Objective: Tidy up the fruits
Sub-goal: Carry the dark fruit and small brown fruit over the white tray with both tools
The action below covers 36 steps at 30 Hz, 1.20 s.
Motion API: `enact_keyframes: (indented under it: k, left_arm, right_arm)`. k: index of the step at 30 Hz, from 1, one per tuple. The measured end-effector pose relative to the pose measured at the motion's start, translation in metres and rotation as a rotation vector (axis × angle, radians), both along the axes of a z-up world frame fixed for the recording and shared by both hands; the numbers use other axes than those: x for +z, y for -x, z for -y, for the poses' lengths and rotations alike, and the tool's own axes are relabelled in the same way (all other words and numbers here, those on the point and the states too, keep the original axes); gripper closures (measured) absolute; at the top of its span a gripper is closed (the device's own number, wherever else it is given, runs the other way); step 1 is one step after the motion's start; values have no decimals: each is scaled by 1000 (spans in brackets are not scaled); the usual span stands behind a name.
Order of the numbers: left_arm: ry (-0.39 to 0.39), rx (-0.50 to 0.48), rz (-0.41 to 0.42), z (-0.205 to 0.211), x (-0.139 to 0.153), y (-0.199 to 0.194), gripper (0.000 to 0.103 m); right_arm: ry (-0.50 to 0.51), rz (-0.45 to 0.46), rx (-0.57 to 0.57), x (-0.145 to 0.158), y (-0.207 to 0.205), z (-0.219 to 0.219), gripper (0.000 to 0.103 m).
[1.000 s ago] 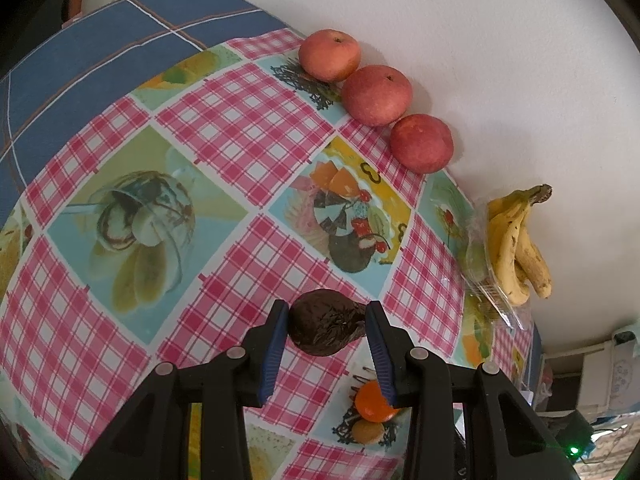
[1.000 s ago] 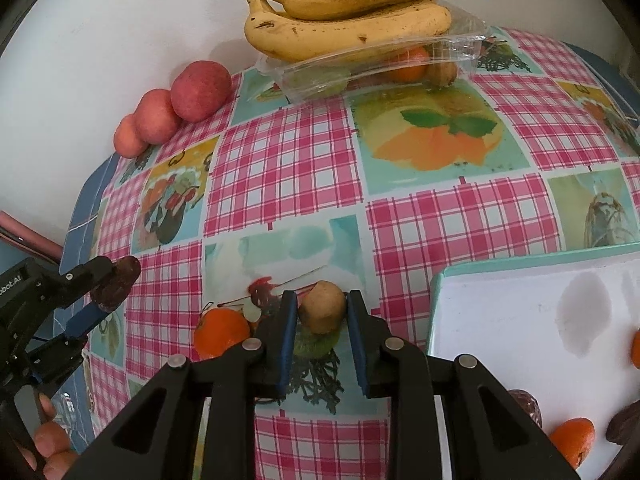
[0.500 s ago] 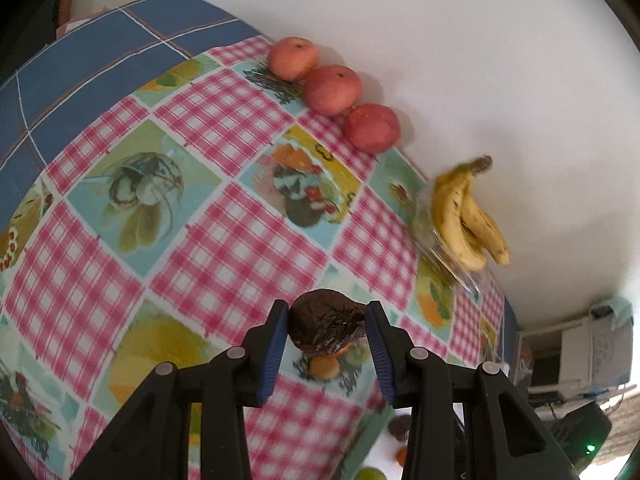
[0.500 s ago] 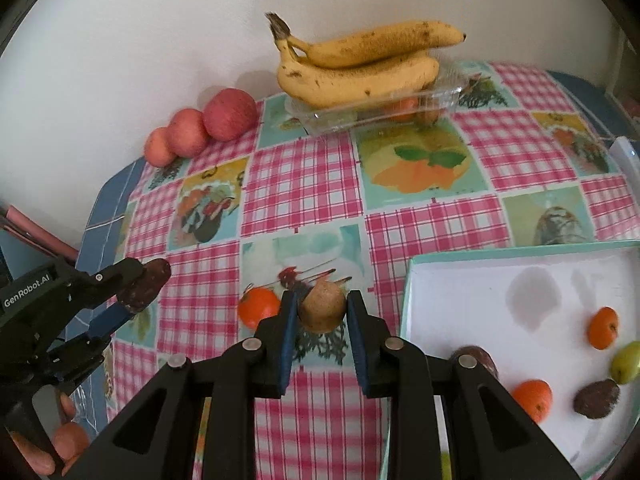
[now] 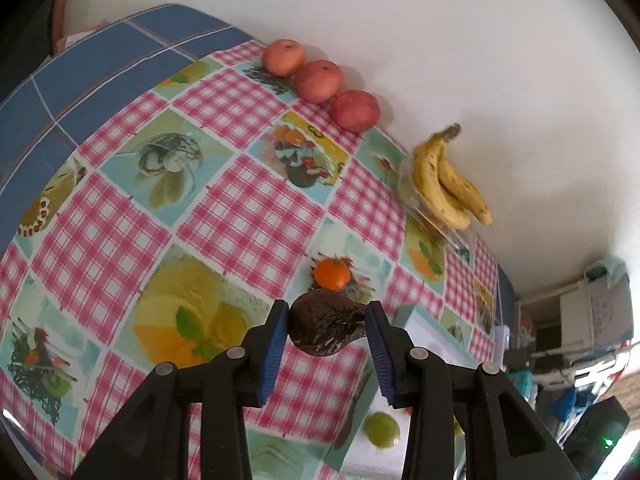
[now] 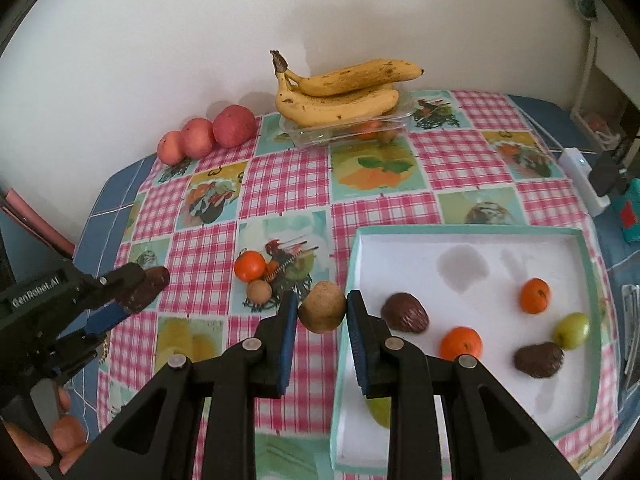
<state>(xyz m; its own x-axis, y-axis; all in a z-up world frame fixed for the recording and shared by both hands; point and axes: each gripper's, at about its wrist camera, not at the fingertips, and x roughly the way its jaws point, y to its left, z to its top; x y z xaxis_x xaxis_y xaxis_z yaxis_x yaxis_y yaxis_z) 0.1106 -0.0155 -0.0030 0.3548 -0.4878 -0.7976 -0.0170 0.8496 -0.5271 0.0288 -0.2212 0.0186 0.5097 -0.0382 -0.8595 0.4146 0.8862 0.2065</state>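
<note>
My left gripper (image 5: 326,322) is shut on a dark brown wrinkled fruit (image 5: 326,328) and holds it above the table; the left gripper (image 6: 138,290) also shows at the left of the right wrist view. My right gripper (image 6: 322,312) is shut on a small tan round fruit (image 6: 322,312), held just left of the white tray (image 6: 472,240). The tray holds two brown fruits (image 6: 405,313), two oranges (image 6: 461,344) and green fruits (image 6: 571,330). An orange (image 6: 249,265) and a small tan fruit (image 6: 259,291) lie on the tablecloth.
Three red apples (image 6: 234,126) line the wall at the back left. Bananas (image 6: 340,96) rest on a clear plastic box (image 6: 348,130) at the back. A white power strip (image 6: 580,172) lies at the table's right edge. The tray's corner (image 5: 412,316) shows beyond my left gripper.
Both grippers have risen and pulled back with their fruits still held. The right gripper has shifted toward the tray, and more of the tray shows.
</note>
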Motion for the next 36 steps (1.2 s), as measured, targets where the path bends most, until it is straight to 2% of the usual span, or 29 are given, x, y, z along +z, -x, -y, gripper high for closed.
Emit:
enact_keyframes:
  k: [10, 15, 23, 36]
  left_arm:
    - [-43, -151, 9, 46, -1, 36, 61]
    - [-22, -251, -3, 77, -9, 46, 61]
    - [-32, -393, 1, 129, -26, 59, 61]
    - [-55, -478, -14, 175, -52, 61, 61]
  right_arm:
    - [4, -5, -39, 0, 45, 9, 77]
    - [-11, -15, -91, -4, 62, 34, 77]
    - [-38, -21, -218, -7, 83, 82, 77]
    - [-36, -36, -312, -16, 97, 129, 77]
